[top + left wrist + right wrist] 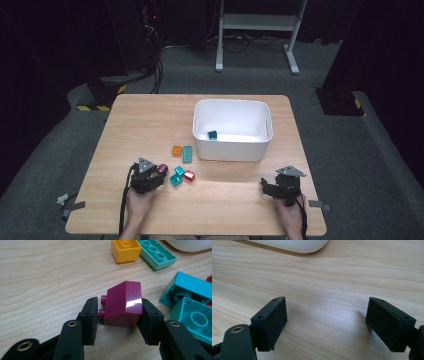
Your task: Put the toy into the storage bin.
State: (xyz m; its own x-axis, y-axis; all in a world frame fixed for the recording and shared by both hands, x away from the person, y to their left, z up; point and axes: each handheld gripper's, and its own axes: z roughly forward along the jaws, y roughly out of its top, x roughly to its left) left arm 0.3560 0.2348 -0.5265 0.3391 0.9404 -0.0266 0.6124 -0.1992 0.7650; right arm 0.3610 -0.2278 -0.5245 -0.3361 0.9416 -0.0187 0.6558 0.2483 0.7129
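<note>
Magenta brick (pixel 123 303) lay on the wooden table (pixel 150 120) between the jaws of the left gripper (pixel 117 315), at about 8 o'clock from the white bin (pixel 232 107). In the left gripper view the right pad (pixel 147 320) pressed its flat side, and the left pad (pixel 91 317) sat just at the two studs on its other side; whether that pad truly bore on them could not be told, though the jaws looked closed about as far as the brick allowed. The brick rested on its side, sloped face up and glossy.

It was likely hard plastic: light, stiff, not fragile, but slick, so it might twist or pop out if squeezed on the slope. The flat vertical sides seemed the better hold, with the pads low and square; the studs gave a narrow, uneven seat.

Two teal bricks (pixel 192 305) lay at its 3 o'clock, near but apart, with a red brick (pixel 189 175) beyond. An orange brick (pixel 125 249) and a long green brick (pixel 156 253) lay touching at about 12 o'clock from the magenta one, close to the bin. One teal brick (pixel 212 135) lay inside the bin.

The right gripper (pixel 327 322) rested at the bin's 5 o'clock, jaws wide apart over bare wood, holding nothing
</note>
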